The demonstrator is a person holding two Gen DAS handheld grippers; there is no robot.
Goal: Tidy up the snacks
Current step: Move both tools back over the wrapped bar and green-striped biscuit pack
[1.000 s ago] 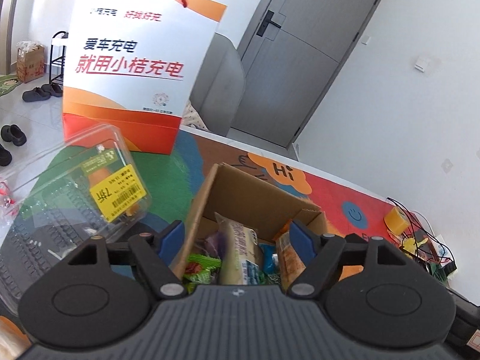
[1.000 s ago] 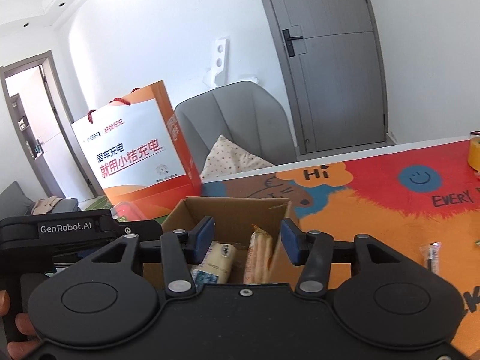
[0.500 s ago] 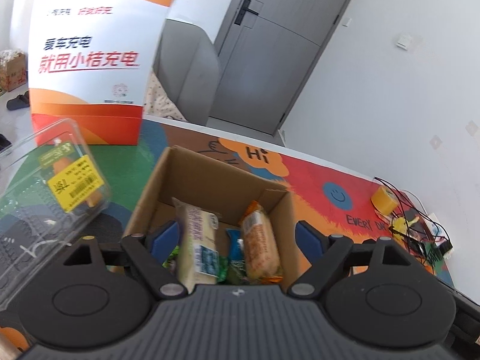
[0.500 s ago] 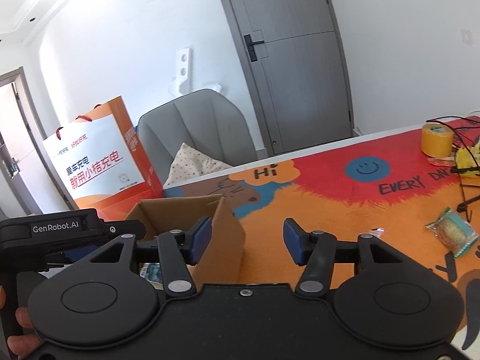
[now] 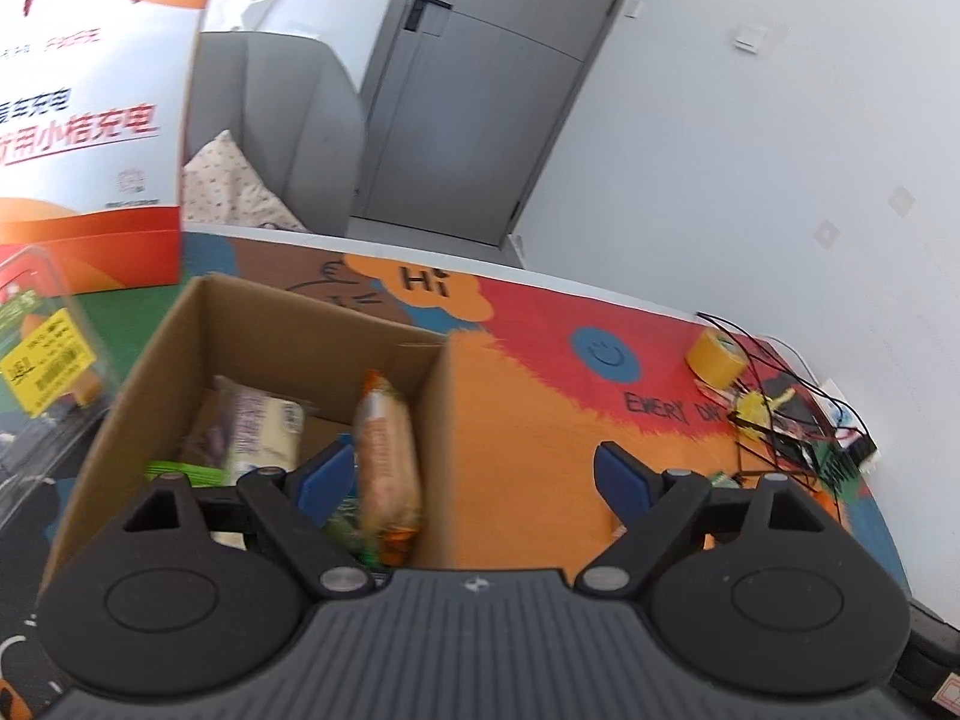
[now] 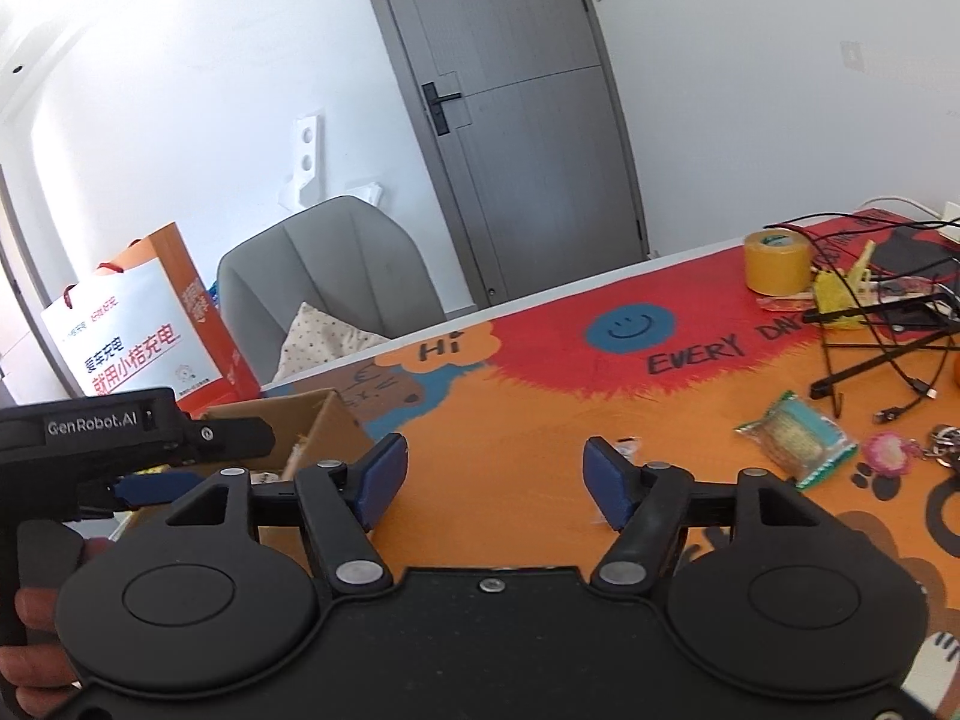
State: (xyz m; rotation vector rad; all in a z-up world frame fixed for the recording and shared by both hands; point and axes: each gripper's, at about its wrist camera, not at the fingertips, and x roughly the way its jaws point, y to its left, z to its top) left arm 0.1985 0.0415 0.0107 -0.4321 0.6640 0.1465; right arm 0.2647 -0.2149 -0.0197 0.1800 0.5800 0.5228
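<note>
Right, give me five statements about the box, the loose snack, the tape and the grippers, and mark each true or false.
1. The cardboard box holds several snack packets. True.
2. The green-edged snack packet lies inside the box. False: it lies on the mat, well to the right of the box.
3. The right gripper is shut on a packet. False: its jaws are opening and nothing is between them.
4. The yellow tape roll stands on the mat near a tangle of black cables. True.
5. The left gripper holds the orange packet. False: its jaws are opening and empty; the packet stands in the box.
</note>
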